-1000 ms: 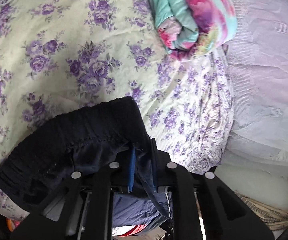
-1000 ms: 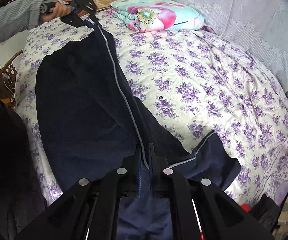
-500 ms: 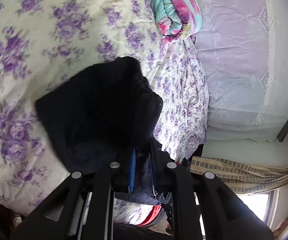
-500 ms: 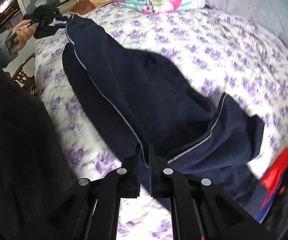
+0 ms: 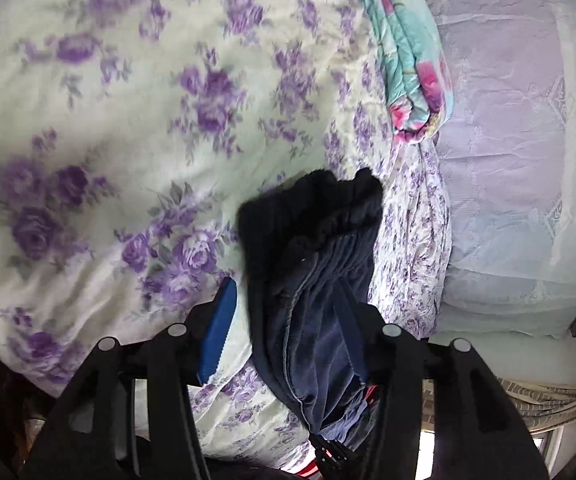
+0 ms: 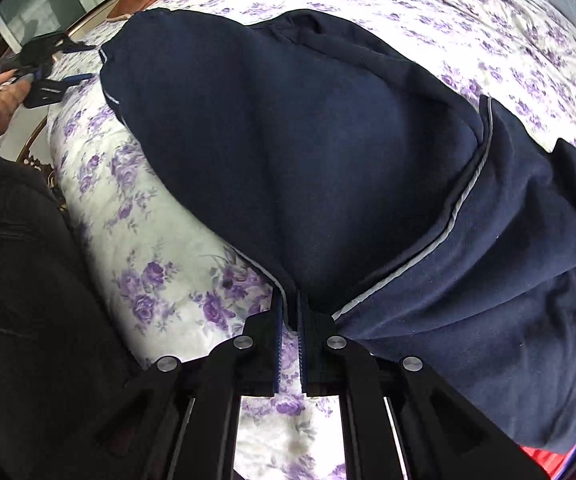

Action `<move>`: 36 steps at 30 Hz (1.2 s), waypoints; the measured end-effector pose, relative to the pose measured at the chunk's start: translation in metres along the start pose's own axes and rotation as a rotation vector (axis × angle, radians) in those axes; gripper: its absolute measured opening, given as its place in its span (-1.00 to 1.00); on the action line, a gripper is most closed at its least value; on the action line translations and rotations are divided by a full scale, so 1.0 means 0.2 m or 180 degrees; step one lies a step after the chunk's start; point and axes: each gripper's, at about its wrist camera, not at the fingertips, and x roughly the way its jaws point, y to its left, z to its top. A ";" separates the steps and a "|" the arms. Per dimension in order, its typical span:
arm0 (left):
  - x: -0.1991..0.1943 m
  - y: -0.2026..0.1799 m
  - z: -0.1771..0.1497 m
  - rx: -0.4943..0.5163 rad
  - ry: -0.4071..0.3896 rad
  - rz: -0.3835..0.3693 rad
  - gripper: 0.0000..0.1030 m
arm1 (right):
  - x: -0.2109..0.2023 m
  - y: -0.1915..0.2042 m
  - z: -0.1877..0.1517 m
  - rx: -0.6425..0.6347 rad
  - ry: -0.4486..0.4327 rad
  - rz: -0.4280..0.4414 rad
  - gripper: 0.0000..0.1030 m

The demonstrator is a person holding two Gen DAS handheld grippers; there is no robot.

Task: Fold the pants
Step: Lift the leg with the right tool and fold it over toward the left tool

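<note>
Navy pants (image 6: 308, 152) lie across the bed (image 6: 468, 28) with its purple-flowered cover, below a folded quilt (image 5: 412, 56). The right gripper (image 6: 290, 320) pinches their piped edge; the left gripper (image 5: 284, 320) jaws are opening around the waistband.

Pants (image 6: 308, 152): dark navy cloth, matt and fleecy, waistband ribbed, a pale smooth piping stripe seen along the seam. Bedspread (image 5: 128, 120): thin printed cloth, creased. Folded quilt (image 5: 412, 60), upper right: padded, stitched. Gripper bodies: matt black plastic, bright metal screw heads, serrated blue pads (image 5: 218, 336).
</note>
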 end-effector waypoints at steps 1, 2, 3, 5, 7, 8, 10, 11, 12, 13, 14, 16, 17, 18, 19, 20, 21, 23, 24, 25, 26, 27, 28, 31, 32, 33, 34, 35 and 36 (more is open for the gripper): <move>-0.03 -0.05 -0.01 0.0124 -0.0017 -0.0033 -0.06 | 0.01 -0.01 0.00 0.0033 -0.0010 0.0011 -0.87; -0.05 -0.11 -0.02 0.0288 -0.0012 -0.0083 -0.05 | 0.02 -0.02 -0.01 0.0074 -0.0018 0.0028 -0.87; -0.04 -0.17 -0.02 0.0411 0.0022 -0.0122 0.05 | 0.03 -0.02 -0.01 0.0124 -0.0026 0.0051 -0.86; 0.05 -0.27 -0.05 0.0613 0.0166 -0.0186 0.23 | 0.04 -0.04 -0.01 0.0212 -0.0038 0.0097 -0.86; 0.21 -0.32 -0.09 0.0717 0.0320 -0.0080 0.26 | 0.04 -0.06 -0.01 0.0277 -0.0034 0.0169 -0.83; 0.28 -0.32 -0.10 0.0754 0.0369 0.0047 0.26 | 0.04 -0.06 -0.01 0.0292 -0.0030 0.0192 -0.83; 0.39 -0.26 -0.11 0.0870 0.0321 0.0387 0.25 | 0.00 -0.07 0.00 0.0344 -0.0018 0.0250 -0.80; 0.42 -0.22 -0.11 0.0883 0.0290 0.0391 0.25 | -0.03 -0.08 0.01 0.0390 -0.0034 0.0289 -0.78; 0.41 -0.19 -0.11 0.0842 0.0230 0.0258 0.26 | -0.08 -0.09 0.01 0.0444 -0.0099 0.0326 -0.76; 0.39 -0.16 -0.11 0.0763 0.0211 0.0134 0.26 | -0.16 -0.10 0.02 0.0529 -0.0242 0.0383 -0.67; 0.38 -0.14 -0.10 0.0690 0.0219 0.0030 0.26 | -0.24 -0.12 0.04 0.0641 -0.0420 0.0431 -0.63; 0.37 -0.09 -0.08 0.0604 0.0259 -0.0141 0.26 | -0.40 -0.19 0.09 0.0961 -0.0876 0.0393 -0.13; 0.37 -0.08 -0.07 0.0576 0.0274 -0.0189 0.26 | -0.45 -0.24 0.12 0.1149 -0.1074 0.0239 0.01; 0.37 -0.08 -0.07 0.0557 0.0276 -0.0200 0.26 | -0.48 -0.29 0.16 0.1320 -0.1207 0.0172 0.14; 0.38 -0.08 -0.07 0.0560 0.0278 -0.0191 0.27 | -0.49 -0.35 0.21 0.1505 -0.1313 0.0087 0.14; 0.37 -0.08 -0.07 0.0584 0.0280 -0.0184 0.30 | -0.48 -0.40 0.25 0.1677 -0.1337 -0.0121 0.14; 0.38 -0.09 -0.07 0.0611 0.0280 -0.0191 0.35 | -0.44 -0.44 0.31 0.1795 -0.1285 -0.0351 0.14; 0.38 -0.08 -0.07 0.0645 0.0276 -0.0205 0.42 | -0.34 -0.50 0.43 0.1862 -0.1151 -0.0680 0.10; 0.40 -0.11 -0.07 0.0646 0.0268 -0.0214 0.46 | -0.29 -0.54 0.46 0.1914 -0.1068 -0.0824 0.09; 0.39 -0.12 -0.08 0.0653 0.0263 -0.0220 0.48 | -0.22 -0.56 0.51 0.1952 -0.0977 -0.0912 0.09; 0.40 -0.12 -0.07 0.0663 0.0258 -0.0215 0.48 | -0.16 -0.57 0.55 0.1958 -0.0883 -0.1032 0.09; 0.39 -0.12 -0.08 0.0675 0.0258 -0.0212 0.48 | -0.10 -0.59 0.57 0.1925 -0.0766 -0.1179 0.08; 0.39 -0.12 -0.08 0.0676 0.0254 -0.0221 0.49 | -0.03 -0.60 0.58 0.1824 -0.0600 -0.1356 0.08; 0.38 -0.10 -0.09 0.0653 0.0233 -0.0268 0.49 | 0.11 -0.58 0.56 0.1511 -0.0320 -0.1721 0.01; 0.38 -0.10 -0.09 0.0652 0.0227 -0.0274 0.49 | 0.11 -0.57 0.54 0.1438 -0.0328 -0.1768 -0.07; 0.38 -0.10 -0.09 0.0652 0.0221 -0.0278 0.49 | 0.09 -0.58 0.51 0.1433 -0.0379 -0.1736 -0.42; 0.38 -0.10 -0.09 0.0653 0.0217 -0.0281 0.49 | 0.05 -0.60 0.49 0.1528 -0.0473 -0.1592 -0.69; 0.37 -0.10 -0.09 0.0655 0.0215 -0.0275 0.49 | -0.01 -0.64 0.46 0.1704 -0.0608 -0.1423 -0.72; 0.38 -0.10 -0.09 0.0655 0.0218 -0.0266 0.49 | -0.09 -0.68 0.44 0.1878 -0.0781 -0.1266 -0.75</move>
